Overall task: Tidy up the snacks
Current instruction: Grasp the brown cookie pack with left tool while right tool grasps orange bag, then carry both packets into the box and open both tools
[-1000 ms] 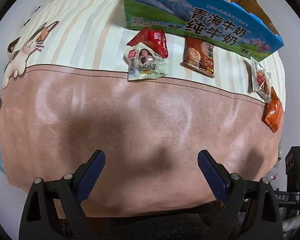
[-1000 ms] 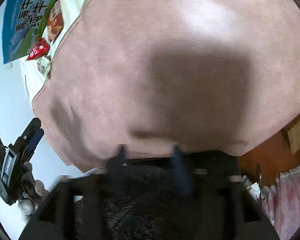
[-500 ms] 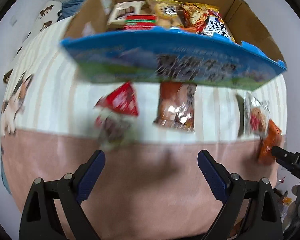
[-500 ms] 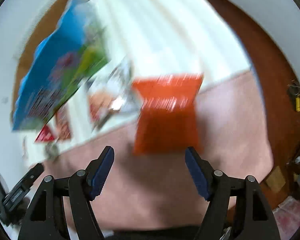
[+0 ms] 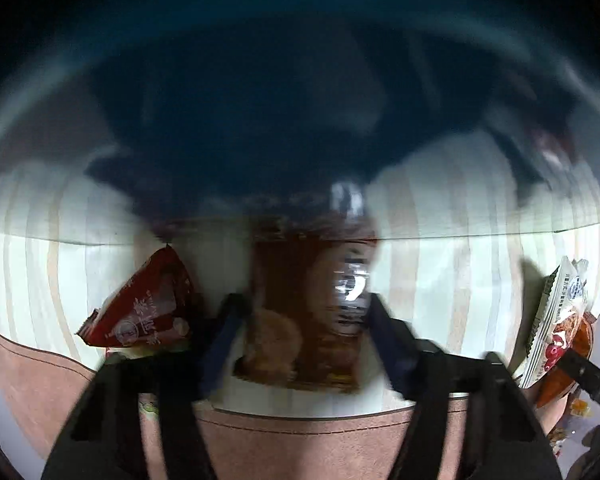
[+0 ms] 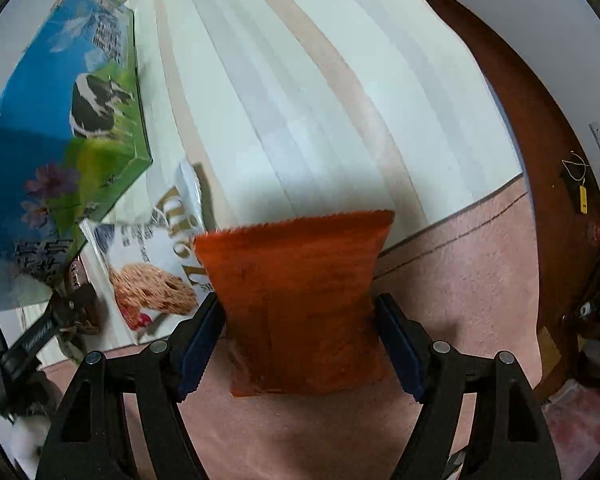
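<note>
In the left wrist view, my left gripper (image 5: 300, 320) is open, its fingers straddling a brown snack packet (image 5: 304, 312) that lies on the striped cloth just below the blue milk carton box (image 5: 260, 120), which fills the blurred top. A red triangular packet (image 5: 144, 308) lies left of it. In the right wrist view, my right gripper (image 6: 300, 320) is open, its fingers either side of an orange snack packet (image 6: 300, 300) lying on the pink cloth band. A white cereal-bar packet (image 6: 152, 272) lies to its left, beside the box (image 6: 60, 140).
The white packet (image 5: 560, 316) and the orange packet (image 5: 580, 340) show at the right edge of the left wrist view. The dark wooden table edge (image 6: 540, 160) runs right of the cloth. The other gripper's body (image 6: 32, 336) sits at the lower left.
Both grippers moved forward and down. The left one closed in on the brown packet under the box; the right one now has the orange packet between its fingers.
</note>
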`<state>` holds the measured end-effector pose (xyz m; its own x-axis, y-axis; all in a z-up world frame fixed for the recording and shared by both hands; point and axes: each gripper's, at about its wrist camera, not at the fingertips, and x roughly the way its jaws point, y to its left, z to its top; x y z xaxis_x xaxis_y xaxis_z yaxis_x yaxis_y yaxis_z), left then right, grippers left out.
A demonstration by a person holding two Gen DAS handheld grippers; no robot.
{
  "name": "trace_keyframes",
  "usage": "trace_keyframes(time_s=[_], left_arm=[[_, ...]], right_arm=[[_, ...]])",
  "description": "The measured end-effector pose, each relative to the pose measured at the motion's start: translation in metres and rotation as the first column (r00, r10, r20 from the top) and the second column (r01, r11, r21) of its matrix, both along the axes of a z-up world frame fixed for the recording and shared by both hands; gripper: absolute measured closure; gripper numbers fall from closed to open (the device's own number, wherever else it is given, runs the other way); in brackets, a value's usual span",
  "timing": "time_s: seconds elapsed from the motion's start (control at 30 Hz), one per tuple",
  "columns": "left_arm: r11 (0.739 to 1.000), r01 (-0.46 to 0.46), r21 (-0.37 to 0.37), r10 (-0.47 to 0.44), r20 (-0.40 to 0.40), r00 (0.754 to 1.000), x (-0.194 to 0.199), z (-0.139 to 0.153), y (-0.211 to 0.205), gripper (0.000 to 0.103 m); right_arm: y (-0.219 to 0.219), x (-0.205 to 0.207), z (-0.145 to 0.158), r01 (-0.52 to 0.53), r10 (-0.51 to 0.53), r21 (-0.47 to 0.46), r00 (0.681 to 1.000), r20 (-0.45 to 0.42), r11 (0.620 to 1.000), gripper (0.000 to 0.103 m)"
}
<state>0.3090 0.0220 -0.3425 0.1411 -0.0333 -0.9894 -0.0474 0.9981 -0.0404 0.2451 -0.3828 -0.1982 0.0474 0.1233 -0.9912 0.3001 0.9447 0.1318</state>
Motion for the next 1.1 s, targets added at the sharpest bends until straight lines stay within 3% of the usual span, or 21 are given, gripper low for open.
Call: trace_keyframes(time_s=[0.13, 0.43, 0.6, 0.7, 0.77, 0.83, 0.97, 1.1], left_arm=[[1.000, 0.020, 0.023, -0.020, 0.009, 1.000, -0.009, 0.001, -0.003, 0.047], [0.998, 0.064, 0.030, -0.063, -0.052, 0.997, -0.078, -0.007, -0.002, 0.047], [0.996, 0.087, 0.023, -0.084, -0.088, 0.993, -0.098, -0.016, -0.002, 0.046], [0.997, 0.079, 0.010, -0.078, -0.107, 0.991, -0.090, -0.024, -0.004, 0.044], [0.998, 0.064, -0.018, -0.066, -0.113, 0.991, -0.084, -0.029, -0.005, 0.038], [0.997, 0.056, -0.051, -0.062, -0.126, 0.990, -0.076, -0.033, -0.002, 0.028], [0.994, 0.010, -0.111, -0.026, -0.143, 0.989, -0.057, -0.039, 0.011, 0.022], [0.994, -0.006, -0.105, -0.007, -0.125, 0.992, -0.045, -0.035, 0.022, 0.022]], right_arm=[[0.008, -0.009, 0.001, -0.035, 0.036, -0.012, 0.999, 0.025, 0.999, 0.043], [0.027, -0.058, 0.004, -0.161, 0.162, 0.048, 0.987, -0.015, 0.986, 0.048], [0.048, -0.094, 0.000, -0.213, 0.218, 0.084, 0.975, -0.045, 0.973, 0.048], [0.041, -0.098, -0.004, -0.184, 0.191, 0.119, 0.980, -0.049, 0.976, 0.044], [0.051, -0.091, -0.011, -0.130, 0.141, 0.182, 0.989, -0.050, 0.975, 0.036], [0.026, -0.093, 0.001, -0.099, 0.110, 0.191, 0.993, -0.047, 0.976, 0.025], [0.024, -0.097, 0.001, -0.107, 0.116, 0.164, 0.992, -0.048, 0.981, 0.024], [0.036, -0.097, -0.008, -0.130, 0.136, 0.108, 0.989, -0.050, 0.986, 0.024]])
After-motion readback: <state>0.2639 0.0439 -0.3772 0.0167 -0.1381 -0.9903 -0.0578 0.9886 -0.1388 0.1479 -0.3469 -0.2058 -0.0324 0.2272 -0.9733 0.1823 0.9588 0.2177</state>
